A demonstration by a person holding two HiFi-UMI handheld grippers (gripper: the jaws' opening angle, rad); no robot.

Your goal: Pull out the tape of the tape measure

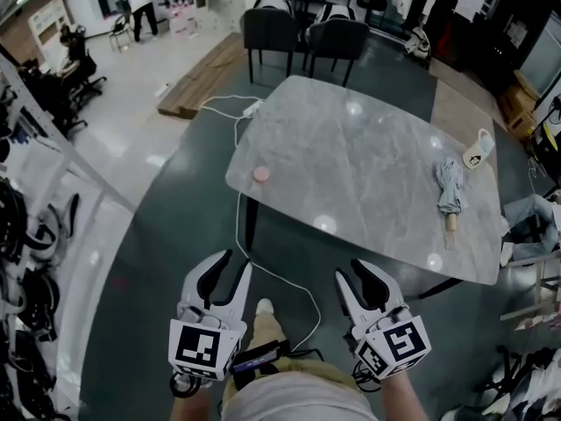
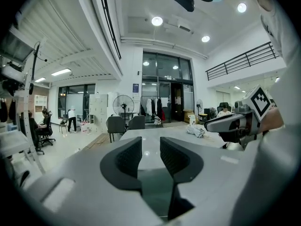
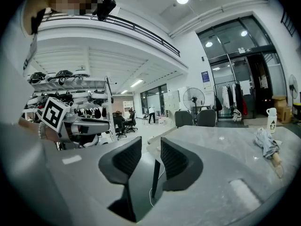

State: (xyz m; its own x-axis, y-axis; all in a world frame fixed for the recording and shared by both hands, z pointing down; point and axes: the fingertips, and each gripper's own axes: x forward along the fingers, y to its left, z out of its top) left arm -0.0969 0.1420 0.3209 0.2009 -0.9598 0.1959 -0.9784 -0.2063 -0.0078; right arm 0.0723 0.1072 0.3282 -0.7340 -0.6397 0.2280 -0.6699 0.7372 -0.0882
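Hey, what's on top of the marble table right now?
A small pink round object near the table's left edge, a folded grey umbrella and a white bottle on the right. Whatever lies beneath the umbrella is covered.

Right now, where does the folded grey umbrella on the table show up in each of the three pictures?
Head view: the umbrella lies on the table, near its right edge.
Left gripper view: small, right of centre, beyond the jaws.
Right gripper view: far right, wooden handle nearest the camera.
Shared landmark: the two dark chairs at the table's far end, seen in all three views.
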